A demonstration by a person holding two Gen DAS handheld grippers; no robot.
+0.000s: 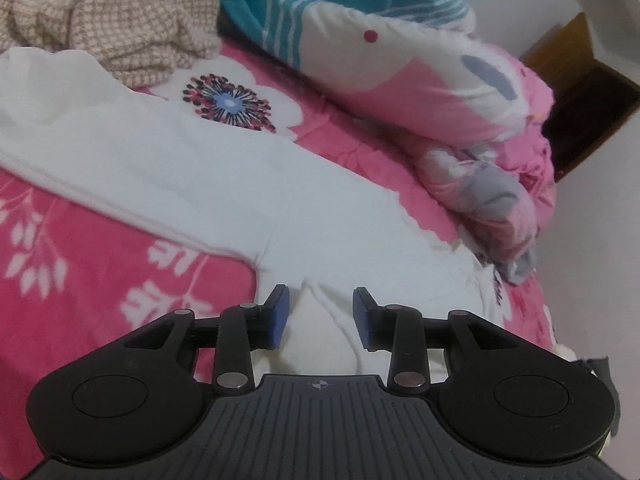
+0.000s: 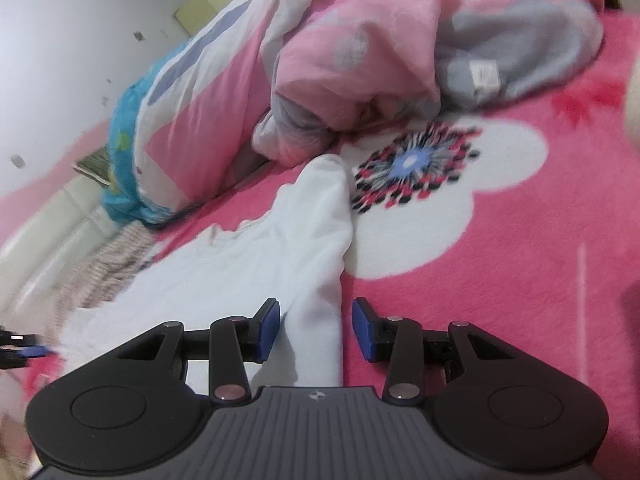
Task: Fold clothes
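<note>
White soft-knit garment (image 1: 192, 168) lies spread flat on the pink fleece blanket with white flower prints (image 1: 60, 256), running diagonally across the bed in the left wrist view. Left gripper (image 1: 320, 314): jaws spread apart, blue pads either side of a raised fold of the white fabric, not pinching it; contact between pads and cloth cannot be told. Right gripper (image 2: 316, 326): jaws likewise released and wide, straddling a narrow strip of the same garment (image 2: 312, 240), which tapers away to a rounded tip near the dark-petalled flower motif (image 2: 416, 164). Left pad (image 2: 270, 330) sits just beside the strip's edge; right pad over bare blanket.

Beige checked knit cloth (image 1: 116, 24) is bunched at the far end of the garment, overlapping its edge. Rumpled pink, white and teal quilt (image 1: 400, 72) is heaped along the wall side of the bed, near the garment but apart from it. Grey fleece piece with a small white label (image 2: 516, 60) lies among the quilt folds. Both views are somewhat motion-blurred.
</note>
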